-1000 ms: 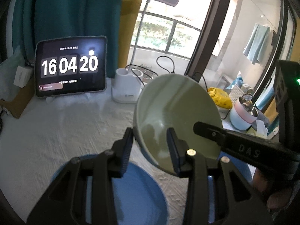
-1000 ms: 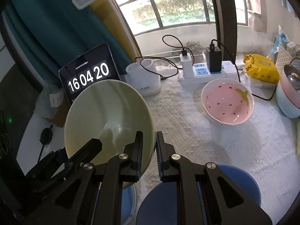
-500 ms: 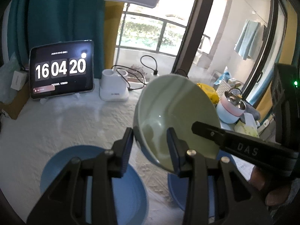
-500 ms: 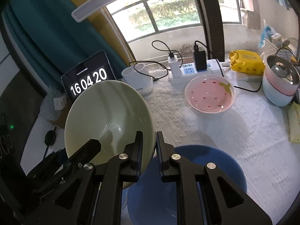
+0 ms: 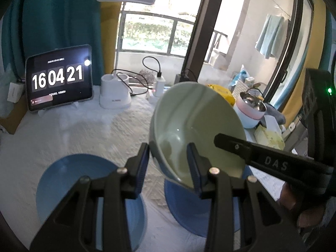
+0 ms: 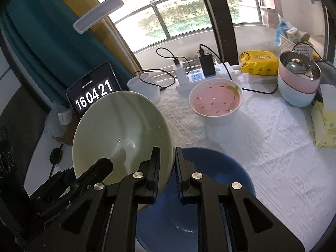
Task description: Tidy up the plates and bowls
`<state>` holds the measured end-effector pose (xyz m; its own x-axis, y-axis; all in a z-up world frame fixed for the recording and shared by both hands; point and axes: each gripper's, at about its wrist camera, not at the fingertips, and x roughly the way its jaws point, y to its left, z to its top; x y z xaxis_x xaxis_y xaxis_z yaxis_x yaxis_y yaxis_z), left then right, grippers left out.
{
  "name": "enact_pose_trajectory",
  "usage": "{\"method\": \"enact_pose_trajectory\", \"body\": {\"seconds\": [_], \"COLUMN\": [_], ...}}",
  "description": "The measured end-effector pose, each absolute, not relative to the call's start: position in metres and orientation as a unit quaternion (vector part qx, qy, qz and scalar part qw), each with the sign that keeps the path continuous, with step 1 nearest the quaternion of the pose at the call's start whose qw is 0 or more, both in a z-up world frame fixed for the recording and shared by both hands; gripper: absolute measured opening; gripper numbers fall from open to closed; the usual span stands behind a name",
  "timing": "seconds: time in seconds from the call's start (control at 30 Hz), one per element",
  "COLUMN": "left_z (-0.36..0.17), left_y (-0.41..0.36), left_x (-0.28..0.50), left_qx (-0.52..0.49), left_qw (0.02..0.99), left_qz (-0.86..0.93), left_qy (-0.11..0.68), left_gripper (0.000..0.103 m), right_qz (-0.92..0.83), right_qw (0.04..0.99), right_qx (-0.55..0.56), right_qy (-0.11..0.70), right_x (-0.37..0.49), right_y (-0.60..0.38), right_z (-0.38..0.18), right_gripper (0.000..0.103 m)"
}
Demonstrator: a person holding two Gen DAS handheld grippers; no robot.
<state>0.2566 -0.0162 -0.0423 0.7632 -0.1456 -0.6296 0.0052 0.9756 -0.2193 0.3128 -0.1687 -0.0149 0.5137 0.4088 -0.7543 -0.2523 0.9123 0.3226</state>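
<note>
- Currently, we are holding the green bowl (image 6: 121, 138) tilted in the air, above the blue plates (image 5: 84, 189) on the white cloth (image 6: 283, 147).
- We are pinching its rim with the right gripper (image 6: 167, 168), jaws nearly together on the wall.
- We are keeping the left gripper (image 5: 169, 166) spread, one finger on either side of the opposite rim; actual contact cannot be judged.
- We are advising a level, slow descent, since a rim pinch may slip.
</note>
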Motion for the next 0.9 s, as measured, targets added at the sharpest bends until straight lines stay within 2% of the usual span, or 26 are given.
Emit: {"method": "enact_pose_trajectory", "body": {"seconds": [0.9], "left_z": [-0.073], "left_y": [-0.066], "left_x": [0.244], "left_qx": [-0.07], "left_qw": [0.917], "left_qz": [-0.063], "left_qy": [0.388], "left_gripper": [0.038], "right_qz": [0.157], "right_qw": [0.858], "right_qx": [0.103], "right_qy": [0.478], "right_x": [0.283], "right_y": [-0.216], "right_z": [-0.044], "right_gripper": [0.015]}}
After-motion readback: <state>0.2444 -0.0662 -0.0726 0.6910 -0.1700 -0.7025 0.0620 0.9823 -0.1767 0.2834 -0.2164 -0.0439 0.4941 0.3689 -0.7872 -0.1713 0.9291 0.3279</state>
